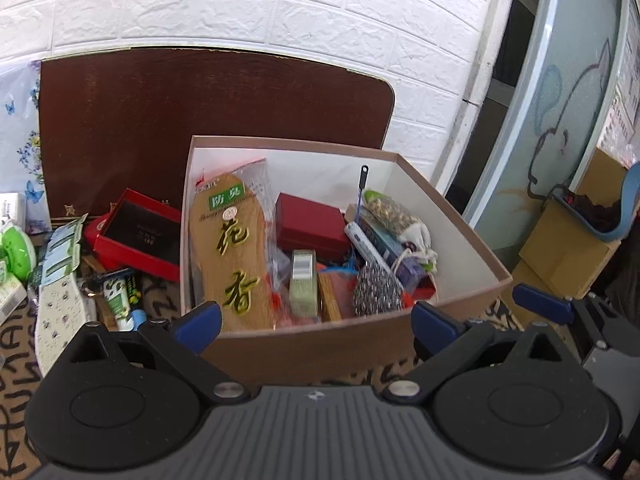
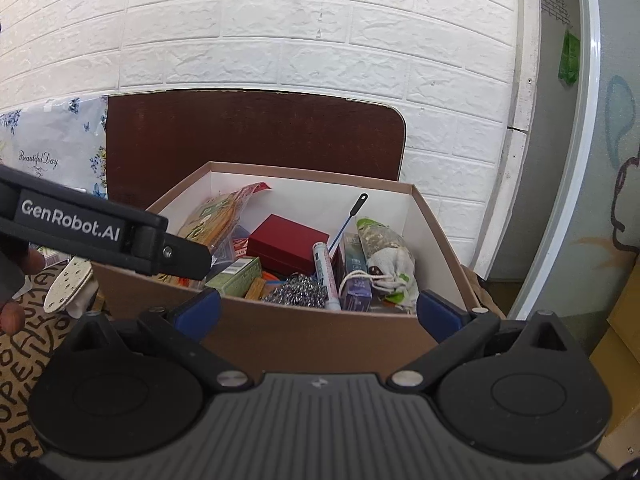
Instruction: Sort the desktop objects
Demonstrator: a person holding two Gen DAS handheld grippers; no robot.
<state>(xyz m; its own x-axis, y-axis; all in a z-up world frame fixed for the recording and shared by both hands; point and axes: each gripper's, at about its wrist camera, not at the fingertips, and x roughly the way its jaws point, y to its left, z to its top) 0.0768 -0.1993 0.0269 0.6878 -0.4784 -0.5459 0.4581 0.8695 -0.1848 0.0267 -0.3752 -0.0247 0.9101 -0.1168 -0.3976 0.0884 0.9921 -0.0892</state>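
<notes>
A brown cardboard box [image 1: 340, 344] with a white lining stands open-topped on a worktop [image 1: 16, 364] covered in a cloth printed with black lettering, pushed near a dark brown board [image 1: 200, 100] that leans against a white brick-pattern wall [image 1: 280, 4]. The box is crowded: a tan insole in clear packaging [image 1: 230, 248], printed with green-and-gold characters, leans against its left wall; beside it lie a closed dark red case [image 1: 310, 226], a pale green barcoded carton [image 1: 303, 280], a steel-wool scourer [image 1: 378, 288], a white marker pen [image 2: 325, 270], a drawstring cloth pouch [image 1: 416, 240] and a blue-handled brush [image 1: 361, 192] that pokes up toward the back wall.

Outside the box, to its left, sit an open red gift box [image 1: 138, 234] with a black interior, a white floral insole [image 1: 60, 316], a small tube [image 1: 118, 300] and green-and-white packets [image 1: 12, 248].

The left tongs [image 1: 316, 320] hover in front of the box's near wall, blue-tipped jaws spread wide with nothing between them. The right tongs [image 2: 318, 312] are likewise opened wide and empty, facing the same near wall. In the right wrist view, the left tool's black body marked "GenRobot.AI" crosses the left edge, with a person's fingertips [image 2: 12, 316] just below it.
</notes>
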